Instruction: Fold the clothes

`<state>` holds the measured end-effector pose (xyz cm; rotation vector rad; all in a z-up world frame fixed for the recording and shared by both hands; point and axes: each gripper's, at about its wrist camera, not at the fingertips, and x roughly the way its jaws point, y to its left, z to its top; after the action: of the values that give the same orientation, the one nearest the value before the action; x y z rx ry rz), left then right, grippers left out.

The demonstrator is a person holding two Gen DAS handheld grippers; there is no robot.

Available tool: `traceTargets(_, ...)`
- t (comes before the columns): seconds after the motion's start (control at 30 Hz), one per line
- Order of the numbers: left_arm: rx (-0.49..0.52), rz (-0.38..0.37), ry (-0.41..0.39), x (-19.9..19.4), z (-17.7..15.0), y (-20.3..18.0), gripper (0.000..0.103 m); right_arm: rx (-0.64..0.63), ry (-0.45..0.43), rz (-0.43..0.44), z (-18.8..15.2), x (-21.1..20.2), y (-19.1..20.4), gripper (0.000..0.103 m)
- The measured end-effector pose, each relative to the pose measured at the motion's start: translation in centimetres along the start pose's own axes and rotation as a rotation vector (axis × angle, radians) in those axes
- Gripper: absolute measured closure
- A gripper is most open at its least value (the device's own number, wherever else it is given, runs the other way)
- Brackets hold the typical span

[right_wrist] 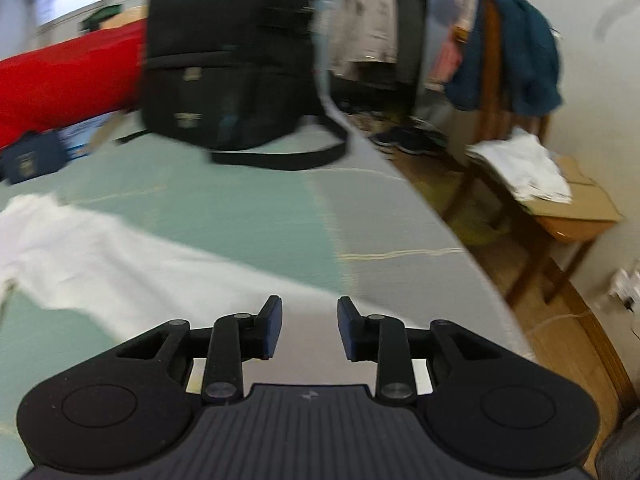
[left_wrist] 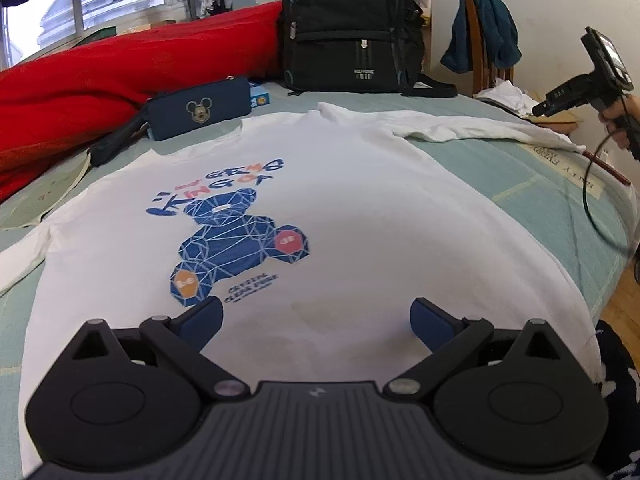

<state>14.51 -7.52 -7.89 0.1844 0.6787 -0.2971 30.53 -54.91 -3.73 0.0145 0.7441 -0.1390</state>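
Observation:
A white T-shirt [left_wrist: 360,208] with a blue bear print lies flat, face up, on the pale green bed [left_wrist: 532,184]. My left gripper [left_wrist: 316,320] is wide open and empty, just above the shirt's lower hem. The shirt's right sleeve [left_wrist: 472,130] stretches out to the right; it shows blurred in the right wrist view [right_wrist: 100,256]. My right gripper [right_wrist: 309,328] is open and empty, hovering over the bed at the sleeve's end. The right gripper's body shows from outside in the left wrist view [left_wrist: 600,80], held in a hand.
A black backpack [left_wrist: 344,28] stands at the bed's far side, a red blanket [left_wrist: 100,80] and a dark Mickey pouch [left_wrist: 200,108] to its left. A wooden chair [right_wrist: 520,128] with a teal garment and folded white clothes [right_wrist: 524,168] stands right of the bed.

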Motion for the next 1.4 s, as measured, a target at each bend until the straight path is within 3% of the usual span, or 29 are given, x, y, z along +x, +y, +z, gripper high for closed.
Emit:
traceTargets(0.1, 0.007, 0.0, 0.011, 0.4, 0.4, -0.7, 0.003, -0.031, 0.013, -0.01, 0.4, 2.0, -1.7, 0.068)
traceTargets(0.3, 0.039, -0.008, 0.035, 1.4, 0.7, -2.2, 0.003, -0.202, 0.085, -0.028, 0.6, 6.5, -2.1, 0.056)
traceTargets(0.6, 0.05, -0.026, 0.045, 2.4, 1.1, -3.2, 0.003, -0.2, 0.069, 0.104, -1.1, 6.0, -3.8, 0.055)
traceTargets(0.67, 0.053, -0.024, 0.044, 2.4, 1.1, -3.3, 0.003, -0.199, 0.062, 0.102, -1.1, 5.6, -3.7, 0.061)
traceTargets(0.73, 0.052, -0.023, 0.045, 2.4, 1.0, -3.3, 0.003, -0.204, 0.046, 0.084, -0.8, 5.3, -3.3, 0.089)
traceTargets(0.77, 0.052, -0.022, 0.045, 2.3, 1.1, -3.3, 0.003, -0.206, 0.038, 0.075, -0.7, 5.1, -3.1, 0.094)
traceTargets(0.97, 0.061, -0.021, 0.043, 2.2, 1.1, -3.5, 0.003, -0.224, -0.02, 0.018, 0.5, 4.3, -2.1, 0.097)
traceTargets(1.1, 0.061, -0.023, 0.043, 2.2, 1.1, -3.4, 0.003, -0.199, -0.056, -0.074, 2.4, 4.7, -2.0, 0.096)
traceTargets(1.2, 0.064, -0.025, 0.04, 2.1, 1.1, -3.3, 0.003, -0.157, -0.034, -0.159, 2.8, 5.2, -2.4, 0.087)
traceTargets(1.27, 0.058, -0.025, 0.038, 2.0, 1.1, -3.1, 0.003, -0.1, -0.051, -0.126, 2.7, 4.4, -2.9, 0.083)
traceTargets(1.4, 0.045, -0.033, 0.038, 2.1, 1.0, -3.0, 0.003, -0.005, -0.047, -0.101, 2.3, 3.4, -4.3, 0.066)
